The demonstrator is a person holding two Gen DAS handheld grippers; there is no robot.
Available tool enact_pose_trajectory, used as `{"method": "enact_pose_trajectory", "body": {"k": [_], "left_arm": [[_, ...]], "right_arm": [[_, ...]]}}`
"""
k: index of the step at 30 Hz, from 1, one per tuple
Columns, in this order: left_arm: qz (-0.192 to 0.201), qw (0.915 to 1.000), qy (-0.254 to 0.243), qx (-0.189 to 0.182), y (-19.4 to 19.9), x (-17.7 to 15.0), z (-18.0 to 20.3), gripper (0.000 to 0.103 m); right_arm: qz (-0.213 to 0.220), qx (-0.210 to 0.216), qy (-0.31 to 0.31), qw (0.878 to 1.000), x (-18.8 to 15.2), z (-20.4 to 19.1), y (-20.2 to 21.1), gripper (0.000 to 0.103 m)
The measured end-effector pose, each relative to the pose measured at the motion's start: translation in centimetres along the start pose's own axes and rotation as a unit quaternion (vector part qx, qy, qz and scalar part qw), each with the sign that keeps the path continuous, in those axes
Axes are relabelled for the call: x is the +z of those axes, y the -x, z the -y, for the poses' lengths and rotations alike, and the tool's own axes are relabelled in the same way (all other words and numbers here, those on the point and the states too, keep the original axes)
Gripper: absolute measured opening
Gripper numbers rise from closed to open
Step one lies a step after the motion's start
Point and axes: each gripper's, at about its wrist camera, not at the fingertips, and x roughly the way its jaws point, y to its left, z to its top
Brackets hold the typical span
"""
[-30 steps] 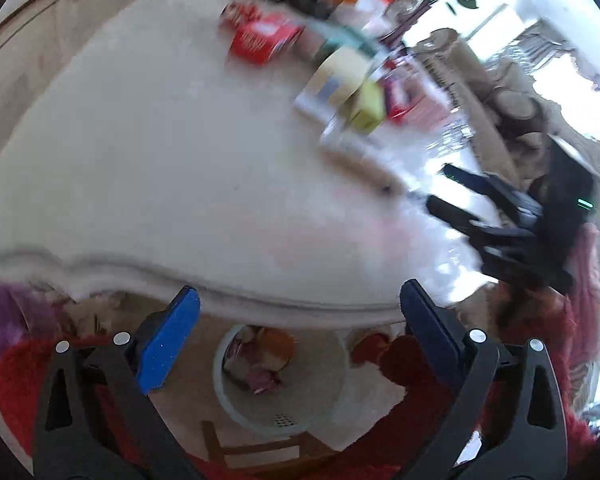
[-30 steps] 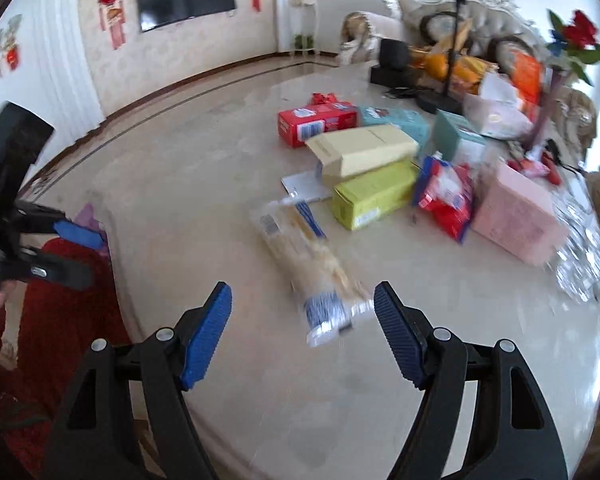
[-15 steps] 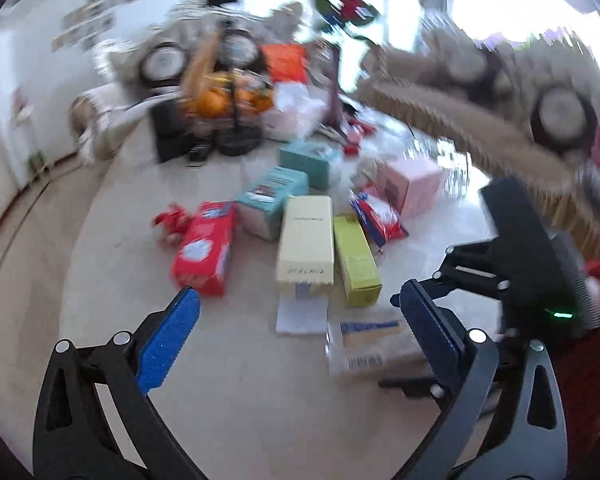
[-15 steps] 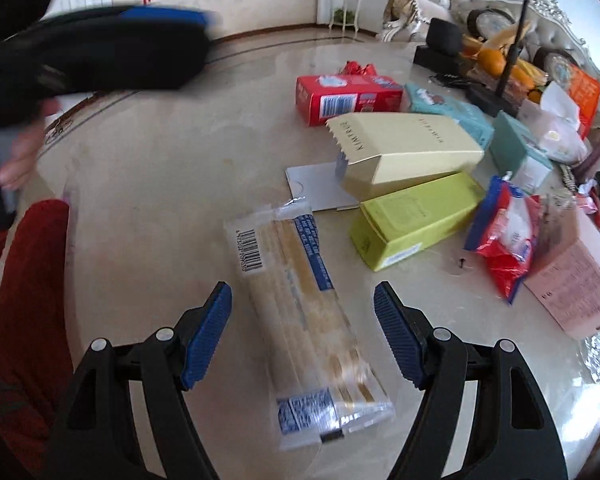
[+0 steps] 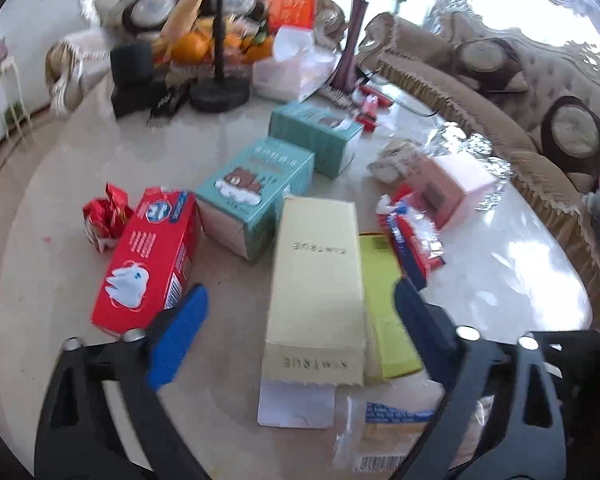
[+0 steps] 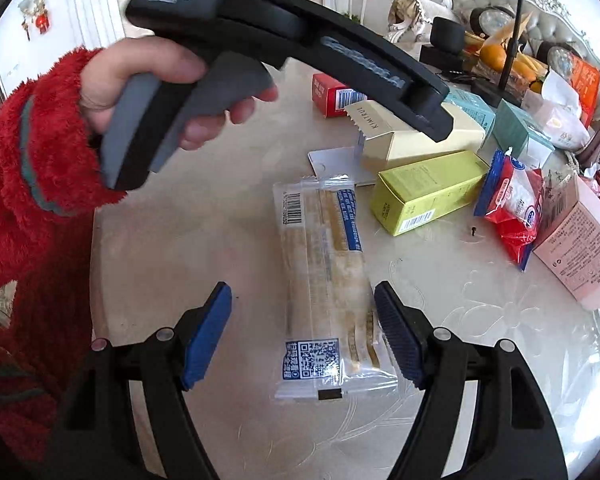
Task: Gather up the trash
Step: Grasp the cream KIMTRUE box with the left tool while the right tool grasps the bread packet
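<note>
A clear snack wrapper (image 6: 324, 276) with blue print lies flat on the marble table (image 6: 188, 240), between the fingers of my right gripper (image 6: 302, 336), which is open; its pads do not press on the wrapper. My left gripper (image 5: 300, 332) hovers over a long cream box (image 5: 316, 280) and a yellow-green box (image 5: 384, 320). Its jaws are closing with both boxes between them, and the pads stand clear of them. In the right wrist view a hand (image 6: 160, 80) in a red fuzzy sleeve holds the left gripper above the cream box (image 6: 404, 140).
Around them lie a red box (image 5: 148, 260), two teal boxes (image 5: 256, 192), a pink box (image 5: 452, 184), a red-and-blue packet (image 5: 412, 236), a crumpled red wrapper (image 5: 104, 216) and a white card (image 5: 296, 404). Fruit, a black stand and a vase (image 5: 352, 52) crowd the far side.
My left gripper swung from the table's edge, above a white bin, over to the boxes, and its jaws narrowed. My right gripper sank a little closer to the clear wrapper.
</note>
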Motion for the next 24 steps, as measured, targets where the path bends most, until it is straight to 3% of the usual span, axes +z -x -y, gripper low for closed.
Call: {"method": "enact_pose_trajectory", "body": {"k": [2, 10, 12, 14, 15, 16, 24], "left_arm": [[-0.019, 0.9998, -0.009, 0.008, -0.9, -0.1, 0.1, 0.066], [-0.033, 0.9990, -0.023, 0.018, -2.5, -0.1, 0.4, 0.062], [-0.042, 0.9986, -0.031, 0.015, -3.0, -0.1, 0.6, 0.048], [-0.035, 0.9979, -0.045, 0.030, -2.8, -0.5, 1.1, 0.047], [-0.033, 0.9979, -0.045, 0.034, -2.6, -0.7, 1.1, 0.047], [-0.033, 0.9980, -0.041, 0.036, -2.3, -0.9, 1.1, 0.047], [-0.006, 0.9997, -0.004, 0.021, 1.7, -3.0, -0.5, 0.047]], "right_arm": [[0.003, 0.004, -0.005, 1.000, 0.0, 0.1, 0.1, 0.070], [0.001, -0.012, -0.004, 1.000, 0.8, 0.0, -0.5, 0.070], [-0.002, -0.024, 0.002, 1.000, 1.1, -0.2, -0.8, 0.069], [0.000, -0.026, -0.003, 1.000, 1.3, 0.0, -0.9, 0.060], [0.003, -0.031, -0.007, 0.999, 1.4, 0.0, -0.7, 0.037], [0.005, -0.028, -0.024, 0.999, 1.4, 0.4, -0.5, 0.032], [0.015, -0.019, -0.084, 0.996, 0.2, 0.8, 0.5, 0.030]]}}
